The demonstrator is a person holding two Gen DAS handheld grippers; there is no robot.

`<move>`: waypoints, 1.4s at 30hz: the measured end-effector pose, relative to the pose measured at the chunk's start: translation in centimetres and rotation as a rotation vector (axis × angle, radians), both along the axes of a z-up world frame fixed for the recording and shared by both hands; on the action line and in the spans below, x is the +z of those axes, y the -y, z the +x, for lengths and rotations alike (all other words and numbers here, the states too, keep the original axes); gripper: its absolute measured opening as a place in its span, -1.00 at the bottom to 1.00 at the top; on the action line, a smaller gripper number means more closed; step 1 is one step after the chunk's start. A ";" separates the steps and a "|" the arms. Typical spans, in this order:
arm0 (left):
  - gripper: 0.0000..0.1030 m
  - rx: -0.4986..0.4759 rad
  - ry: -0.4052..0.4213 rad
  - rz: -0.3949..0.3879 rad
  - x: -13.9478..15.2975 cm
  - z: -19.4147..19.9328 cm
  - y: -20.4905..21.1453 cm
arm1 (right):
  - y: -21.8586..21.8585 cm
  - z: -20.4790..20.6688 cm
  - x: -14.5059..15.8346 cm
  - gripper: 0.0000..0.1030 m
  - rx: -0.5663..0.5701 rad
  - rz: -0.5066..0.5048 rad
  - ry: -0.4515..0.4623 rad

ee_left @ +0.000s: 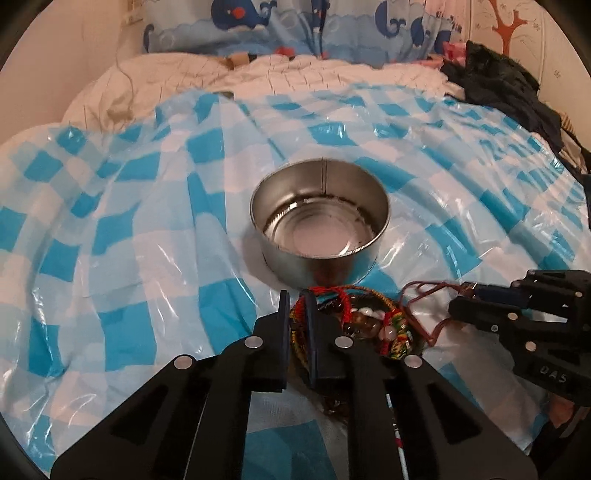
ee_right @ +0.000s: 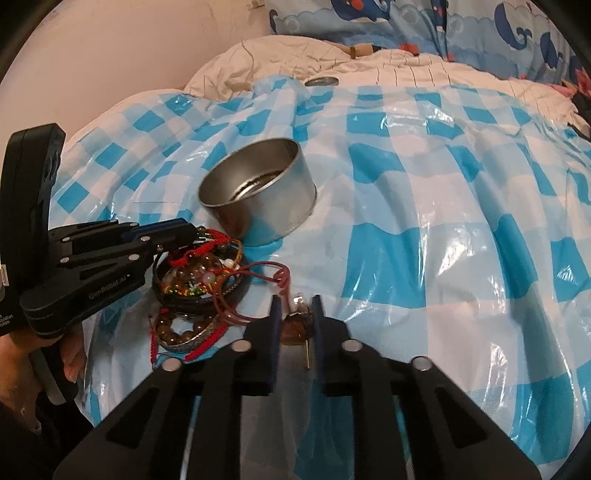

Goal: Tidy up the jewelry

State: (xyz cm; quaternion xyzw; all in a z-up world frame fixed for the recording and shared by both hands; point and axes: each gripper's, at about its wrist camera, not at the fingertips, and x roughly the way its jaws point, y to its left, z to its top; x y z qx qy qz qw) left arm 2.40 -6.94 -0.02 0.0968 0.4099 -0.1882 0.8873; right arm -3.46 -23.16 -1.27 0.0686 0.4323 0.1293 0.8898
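An empty round metal tin (ee_left: 320, 218) sits on the blue-checked plastic sheet (ee_left: 129, 229); it also shows in the right wrist view (ee_right: 258, 194). A pile of bracelets (ee_left: 365, 325) with beads and red cords lies just in front of the tin, also in the right wrist view (ee_right: 195, 284). My left gripper (ee_left: 297, 306) is nearly shut on the pile's left edge, on a red-corded bracelet (ee_left: 332, 295). My right gripper (ee_right: 294, 310) is shut on the brown pendant (ee_right: 293, 326) of a thin brown cord necklace (ee_right: 258, 280) that trails from the pile.
The sheet covers a bed with a white quilt (ee_left: 258, 77) and whale-print pillows (ee_left: 295, 26) behind. Dark clothing (ee_left: 509, 92) lies at the far right. A small metal lid (ee_right: 322, 81) rests at the sheet's far edge. A wall is at the left.
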 end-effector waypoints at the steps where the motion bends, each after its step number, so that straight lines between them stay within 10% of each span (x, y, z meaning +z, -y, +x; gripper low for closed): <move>1: -0.87 0.003 0.009 -0.004 0.3 -0.1 -0.2 | 0.1 -0.1 0.2 -0.72 -0.004 -0.001 0.010; 9: -0.87 0.035 -0.004 -0.190 2.6 -0.2 -2.9 | 0.5 -0.3 1.1 -0.72 -0.023 0.012 0.051; 14: -0.86 0.097 -0.059 -0.003 0.4 0.7 -2.5 | 0.5 -0.4 1.3 -0.72 -0.019 0.019 0.062; 18: -0.85 0.107 -0.092 -0.002 -0.4 0.8 -3.2 | 0.5 -0.4 1.3 -0.72 -0.022 0.022 0.063; 30: -0.84 0.210 -0.156 -0.243 0.1 1.6 -7.8 | 0.9 -0.5 1.7 -0.72 -0.027 0.033 0.076; 42: -0.20 0.249 -0.148 -0.284 -0.4 2.4 -8.9 | 0.7 -0.4 1.2 -0.72 -0.023 0.036 0.045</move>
